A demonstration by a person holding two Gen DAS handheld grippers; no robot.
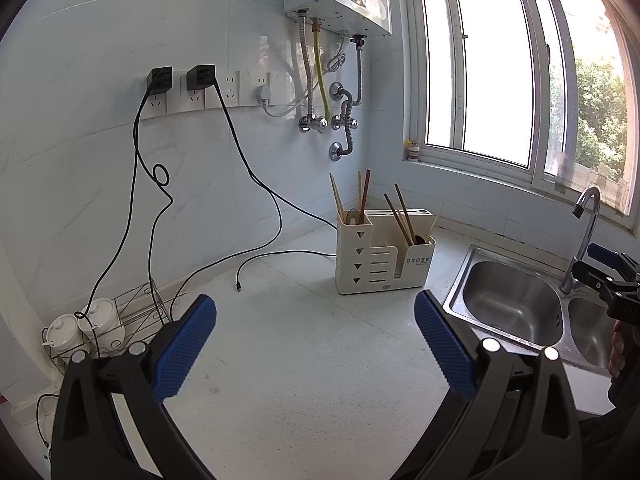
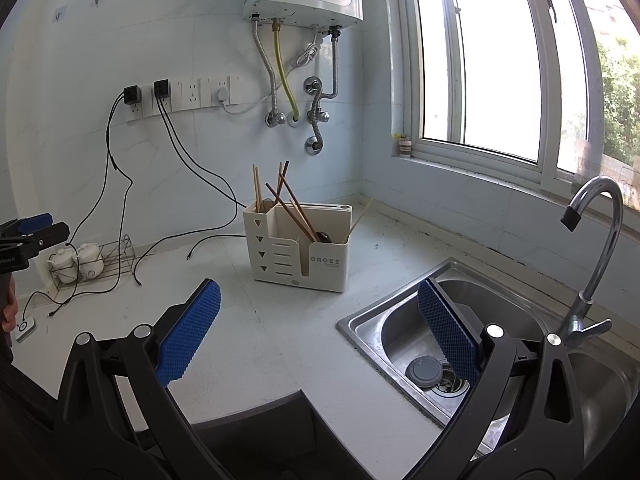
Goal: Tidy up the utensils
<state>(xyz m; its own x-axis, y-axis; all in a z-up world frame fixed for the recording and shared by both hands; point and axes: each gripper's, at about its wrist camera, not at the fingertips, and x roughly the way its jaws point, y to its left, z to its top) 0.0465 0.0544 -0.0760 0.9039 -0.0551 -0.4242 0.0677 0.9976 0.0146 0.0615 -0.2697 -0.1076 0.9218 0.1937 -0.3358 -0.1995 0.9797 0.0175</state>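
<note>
Between utensil holder [image 1: 382, 258] and sink [image 1: 516, 304], bare counter [image 1: 304, 360] lies open.

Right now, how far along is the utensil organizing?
Chopsticks already stand in the cream holder, but they lean crossed across its compartments, so sorting looks unfinished. Nothing is in hand: the left gripper and right gripper are both open and empty, short of the holder.

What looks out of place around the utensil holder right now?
One light chopstick leans outside the utensil holder, propped against its right side. The chopsticks inside splay at crossed angles across two compartments. Loose black cables trail across the counter beside it.
</note>
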